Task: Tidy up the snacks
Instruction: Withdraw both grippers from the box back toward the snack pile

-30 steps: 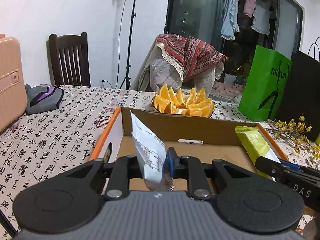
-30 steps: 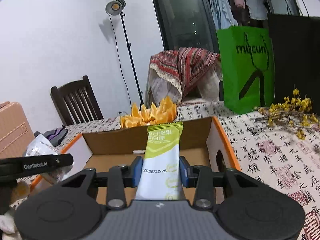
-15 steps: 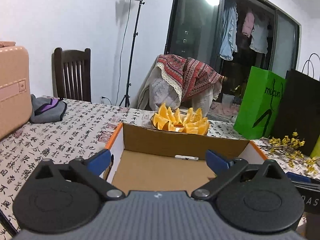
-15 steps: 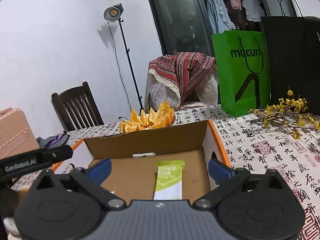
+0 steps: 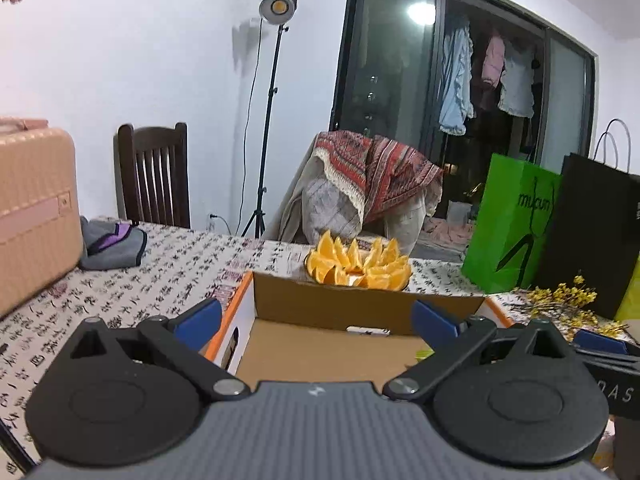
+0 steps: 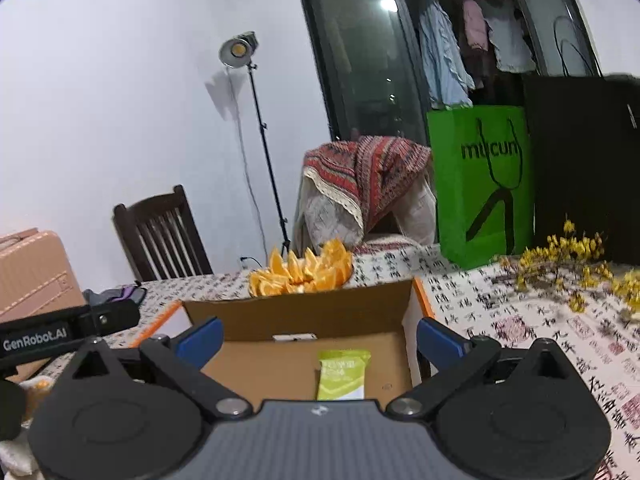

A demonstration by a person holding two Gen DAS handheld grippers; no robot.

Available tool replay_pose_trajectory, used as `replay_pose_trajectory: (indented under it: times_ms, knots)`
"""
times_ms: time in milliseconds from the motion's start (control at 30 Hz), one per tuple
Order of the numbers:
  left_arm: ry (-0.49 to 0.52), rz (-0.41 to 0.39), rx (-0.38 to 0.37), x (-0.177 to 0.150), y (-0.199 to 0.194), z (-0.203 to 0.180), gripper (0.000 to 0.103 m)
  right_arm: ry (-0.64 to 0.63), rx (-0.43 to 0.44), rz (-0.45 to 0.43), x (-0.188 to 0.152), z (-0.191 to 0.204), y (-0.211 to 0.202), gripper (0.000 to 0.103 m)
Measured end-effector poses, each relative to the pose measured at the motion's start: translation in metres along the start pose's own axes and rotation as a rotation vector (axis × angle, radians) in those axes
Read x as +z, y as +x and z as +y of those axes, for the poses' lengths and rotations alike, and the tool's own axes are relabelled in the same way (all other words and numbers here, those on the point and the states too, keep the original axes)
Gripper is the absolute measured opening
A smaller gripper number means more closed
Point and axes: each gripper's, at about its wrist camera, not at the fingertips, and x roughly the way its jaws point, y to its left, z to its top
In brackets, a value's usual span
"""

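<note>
An open cardboard box (image 5: 360,308) (image 6: 296,312) with orange edges stands on the table in front of both grippers. A green snack bar packet (image 6: 343,374) lies flat on the box floor, and a sliver of it shows at the right in the left wrist view (image 5: 424,354). My left gripper (image 5: 316,322) is open above the near side of the box, nothing between its blue pads. My right gripper (image 6: 318,334) is open too, above the green packet and apart from it. The silver snack packet is hidden.
A bowl of orange wedges (image 5: 358,266) (image 6: 302,272) sits just behind the box. A green paper bag (image 5: 510,220) (image 6: 482,184), a black bag (image 5: 592,232) and yellow flowers (image 6: 568,264) stand at the right. A pink suitcase (image 5: 32,212) and a grey pouch (image 5: 112,246) lie left.
Both grippers opened and let go of their packets: the silver one from the left, the green bar from the right, which now lies in the box. Both have risen and drawn back.
</note>
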Motion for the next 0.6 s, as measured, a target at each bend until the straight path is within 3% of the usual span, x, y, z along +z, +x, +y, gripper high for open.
replay_pose_trajectory:
  times_ms: [300, 600]
  knots:
    - [0.024, -0.019, -0.036, 0.0, -0.05, 0.004, 0.103, -0.096, -0.002, 0.003, -0.002, 0.022, -0.052, 0.103]
    - [0.049, -0.002, -0.065, -0.028, -0.099, 0.021, 0.103, -0.135, 0.019, 0.049, -0.039, 0.033, -0.101, 0.103]
